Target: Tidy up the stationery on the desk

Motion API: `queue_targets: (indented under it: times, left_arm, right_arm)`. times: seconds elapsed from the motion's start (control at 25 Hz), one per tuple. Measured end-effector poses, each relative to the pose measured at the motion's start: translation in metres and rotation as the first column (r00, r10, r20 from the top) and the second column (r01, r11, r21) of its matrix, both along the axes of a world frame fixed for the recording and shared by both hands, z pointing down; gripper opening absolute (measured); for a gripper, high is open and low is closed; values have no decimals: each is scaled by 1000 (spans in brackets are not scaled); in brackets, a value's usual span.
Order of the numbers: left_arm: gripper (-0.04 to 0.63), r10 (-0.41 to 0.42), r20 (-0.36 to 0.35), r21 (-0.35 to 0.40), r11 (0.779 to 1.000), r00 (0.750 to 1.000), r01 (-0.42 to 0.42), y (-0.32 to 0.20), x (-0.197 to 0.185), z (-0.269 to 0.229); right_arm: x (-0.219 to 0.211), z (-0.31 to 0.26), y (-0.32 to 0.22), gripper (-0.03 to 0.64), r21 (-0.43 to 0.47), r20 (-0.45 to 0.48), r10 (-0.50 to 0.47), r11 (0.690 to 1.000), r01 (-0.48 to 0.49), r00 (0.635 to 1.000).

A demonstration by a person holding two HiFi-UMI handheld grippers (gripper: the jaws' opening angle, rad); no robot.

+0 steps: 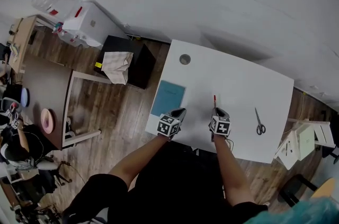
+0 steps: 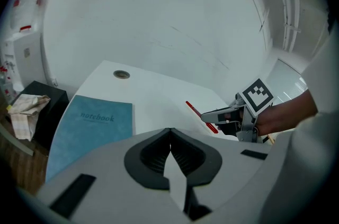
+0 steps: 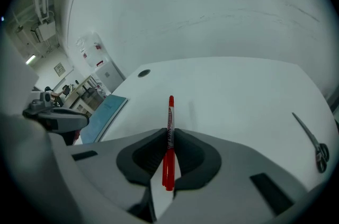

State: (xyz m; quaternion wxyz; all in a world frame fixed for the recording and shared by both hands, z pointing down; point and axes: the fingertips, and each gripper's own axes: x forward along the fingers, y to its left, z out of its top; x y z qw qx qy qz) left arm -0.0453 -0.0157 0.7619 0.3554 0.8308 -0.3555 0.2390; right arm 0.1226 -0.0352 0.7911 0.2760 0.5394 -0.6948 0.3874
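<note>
Right gripper (image 3: 168,132) jaws clench a red pen (image 3: 170,112); left gripper (image 2: 169,132) jaws are pressed together, empty. Only the left gripper view shows the teal notebook's (image 2: 90,127) title, and the right gripper view shows the scissors (image 3: 313,144).

The pen (image 3: 169,135) is red, the notebook (image 1: 168,97) is teal, the desk (image 1: 241,82) white.
</note>
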Motion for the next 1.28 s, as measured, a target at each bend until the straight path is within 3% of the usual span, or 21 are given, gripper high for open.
queue_targets:
  times: [0.24,0.72,1.28]
  left_arm:
    - [14,-22,-30,-5,1000,999,22,-1,-35,3]
    - [14,-7,-49,-18,1000,999,6,12,-68,17]
    - [14,-18,-61,-57,998,998,15,24,-97,30]
  right_arm:
    - [-42,-5,1,60,-10,22,59,998,-59,998]
    - [-118,7,12,61,-62,122,160,986,-153,980]
    - [-165,30,15,60,-135,213,295,953,-271,931]
